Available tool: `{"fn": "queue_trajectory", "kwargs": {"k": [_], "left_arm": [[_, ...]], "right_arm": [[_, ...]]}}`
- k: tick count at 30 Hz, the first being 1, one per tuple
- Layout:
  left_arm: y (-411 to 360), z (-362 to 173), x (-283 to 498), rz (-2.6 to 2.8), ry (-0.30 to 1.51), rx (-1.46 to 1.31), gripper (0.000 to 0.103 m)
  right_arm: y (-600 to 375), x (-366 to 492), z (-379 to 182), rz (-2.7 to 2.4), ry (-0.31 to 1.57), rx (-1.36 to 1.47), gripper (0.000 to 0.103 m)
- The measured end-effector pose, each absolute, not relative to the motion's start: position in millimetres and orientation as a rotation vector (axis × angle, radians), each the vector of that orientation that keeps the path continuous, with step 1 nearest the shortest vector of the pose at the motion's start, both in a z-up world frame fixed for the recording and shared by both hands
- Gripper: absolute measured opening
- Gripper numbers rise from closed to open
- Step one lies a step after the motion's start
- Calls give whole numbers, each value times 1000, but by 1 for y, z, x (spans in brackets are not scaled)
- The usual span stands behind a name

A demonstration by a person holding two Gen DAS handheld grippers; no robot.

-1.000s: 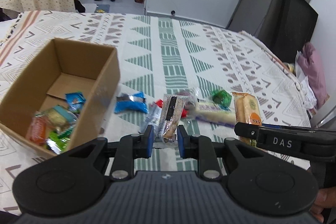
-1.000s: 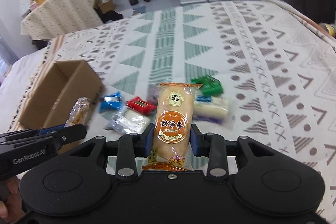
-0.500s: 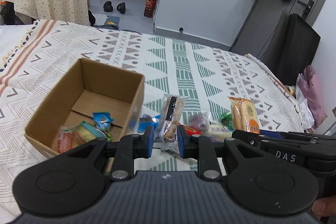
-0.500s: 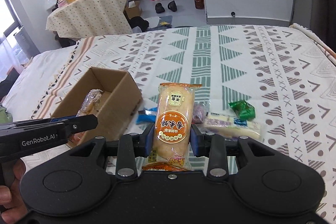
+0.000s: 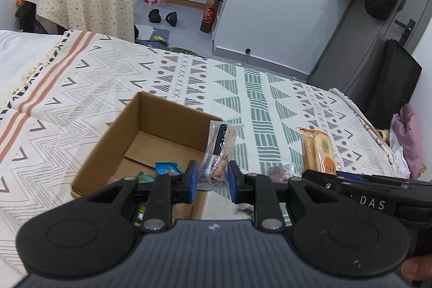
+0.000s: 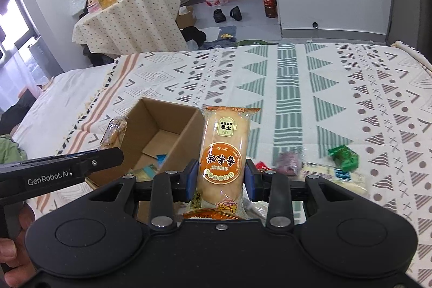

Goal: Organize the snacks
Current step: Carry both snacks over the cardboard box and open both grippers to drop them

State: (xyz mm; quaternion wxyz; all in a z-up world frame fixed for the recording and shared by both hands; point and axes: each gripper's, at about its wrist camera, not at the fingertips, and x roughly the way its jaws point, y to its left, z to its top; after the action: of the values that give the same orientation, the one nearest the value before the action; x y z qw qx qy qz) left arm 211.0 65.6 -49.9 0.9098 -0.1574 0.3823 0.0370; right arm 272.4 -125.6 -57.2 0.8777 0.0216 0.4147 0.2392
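Gripping snacks above the cardboard box [image 5: 172, 126]: left gripper [image 5: 210, 181] jaws on a clear-wrapped bar [image 5: 220, 153], right gripper [image 6: 220, 181] jaws on an orange-labelled rice cracker pack [image 6: 225, 153].

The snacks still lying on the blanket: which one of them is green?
The small crumpled green packet, farthest right. Beside it lie a long pale yellow pack, a purple packet and a red one, which is partly hidden.

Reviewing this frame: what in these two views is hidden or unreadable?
- Left wrist: the near half of the cardboard box floor and the snacks lying there, behind the left gripper.
- Right wrist: the lower end of the orange rice cracker pack, behind the right gripper.
- Right wrist: print on the green packet, too small.
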Motion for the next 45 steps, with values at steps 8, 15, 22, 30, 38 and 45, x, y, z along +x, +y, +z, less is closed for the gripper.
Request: {"fn": "queue_trajectory", "kwargs": {"k": [8, 15, 22, 30, 38, 45], "left_arm": [[100, -58, 215, 124, 797, -348, 22], [124, -71, 225, 162, 817, -372, 23], [139, -84, 235, 188, 842, -391, 23], [153, -95, 238, 232, 876, -399, 29], [156, -96, 229, 248, 878, -391, 56], [146, -91, 223, 234, 856, -376, 77]], "right_arm": [[-99, 280, -64, 522, 869, 64, 35], [-76, 288, -72, 538, 886, 88, 35], [-53, 297, -80, 559, 910, 106, 35], [-32, 305, -86, 563, 929, 130, 35], [-35, 308, -92, 540, 955, 170, 42], [-56, 299, -88, 511, 951, 153, 51]]}}
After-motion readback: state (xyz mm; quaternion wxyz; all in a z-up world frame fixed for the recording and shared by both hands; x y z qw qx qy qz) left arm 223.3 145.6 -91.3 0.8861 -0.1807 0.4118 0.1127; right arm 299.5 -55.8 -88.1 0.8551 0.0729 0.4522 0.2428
